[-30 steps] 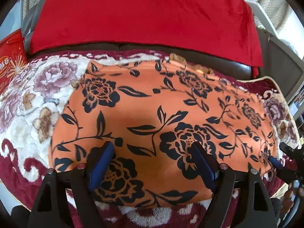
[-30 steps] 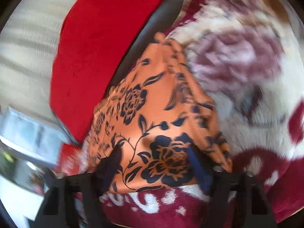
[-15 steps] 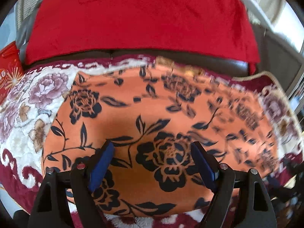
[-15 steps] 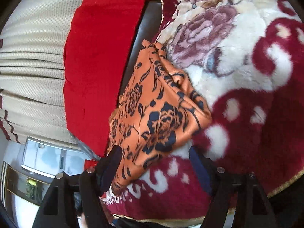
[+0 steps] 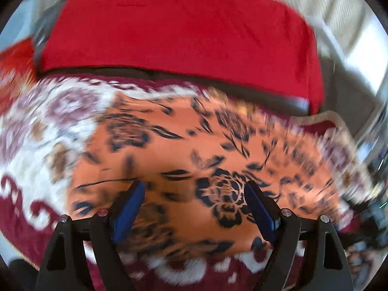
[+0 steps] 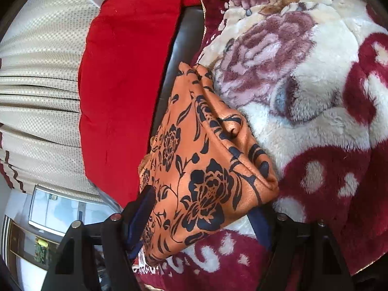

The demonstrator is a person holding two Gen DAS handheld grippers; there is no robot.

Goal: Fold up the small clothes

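An orange garment with black flowers (image 5: 194,150) lies flat on a plush floral blanket (image 5: 36,150). The left wrist view is blurred. My left gripper (image 5: 194,201) is open, its blue-padded fingers (image 5: 128,208) wide apart just above the garment's near part, holding nothing. In the right wrist view the garment (image 6: 201,169) shows end-on, with its folded layers stacked at the near corner. My right gripper (image 6: 201,213) is open, its fingers (image 6: 140,213) standing either side of that corner; the right finger is partly hidden behind the cloth.
A red cushion cover (image 5: 181,29) drapes the dark sofa back (image 6: 186,36) behind the garment. Beige curtains (image 6: 41,72) hang beyond. The blanket's cream and maroon pile (image 6: 315,97) spreads to the right. A window or cabinet (image 6: 48,213) shows at lower left.
The left gripper has shifted over the garment and its view has blurred. The right gripper has swung round and come closer to the garment's corner. Both stay open.
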